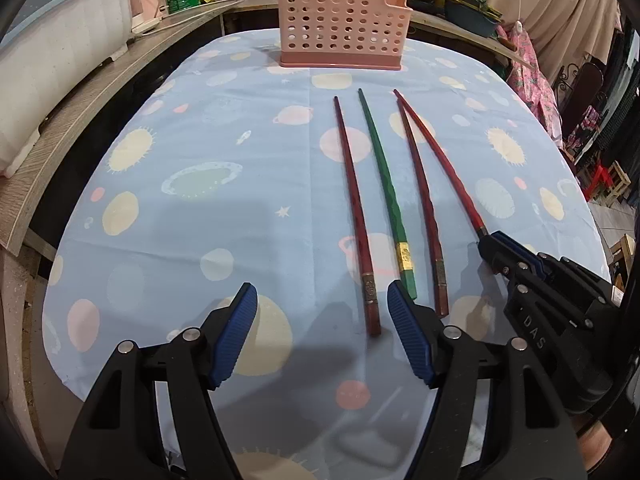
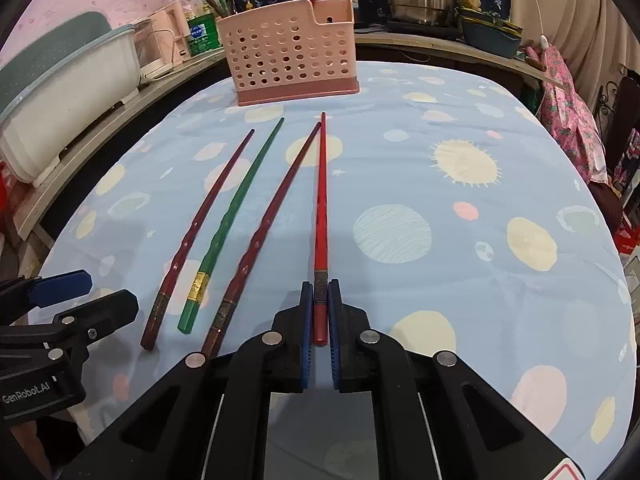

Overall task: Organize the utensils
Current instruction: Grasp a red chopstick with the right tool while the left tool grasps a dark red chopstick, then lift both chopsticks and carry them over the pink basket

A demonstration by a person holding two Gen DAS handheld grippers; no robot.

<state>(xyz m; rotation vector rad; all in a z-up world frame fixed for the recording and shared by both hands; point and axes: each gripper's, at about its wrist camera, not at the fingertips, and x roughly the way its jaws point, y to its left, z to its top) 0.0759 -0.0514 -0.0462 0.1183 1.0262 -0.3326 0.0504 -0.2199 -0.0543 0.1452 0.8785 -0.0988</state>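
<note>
Red chopstick [image 2: 321, 216] clamped by right gripper [image 2: 320, 300] before pink basket [image 2: 288, 52] | left gripper [image 1: 322, 312] open beside dark chopstick [image 1: 354, 208] | next, likely: lift, drop into basket

Both views ride low and close over the tabletop with its pale blue planet-print cloth [image 1: 224, 128] [image 2: 460, 128], facing the perforated pink plastic basket [image 1: 344, 20] [image 2: 290, 60] at the far edge. The left wrist view sits left of the right one, and both share the basket and the four chopsticks before it.
</note>
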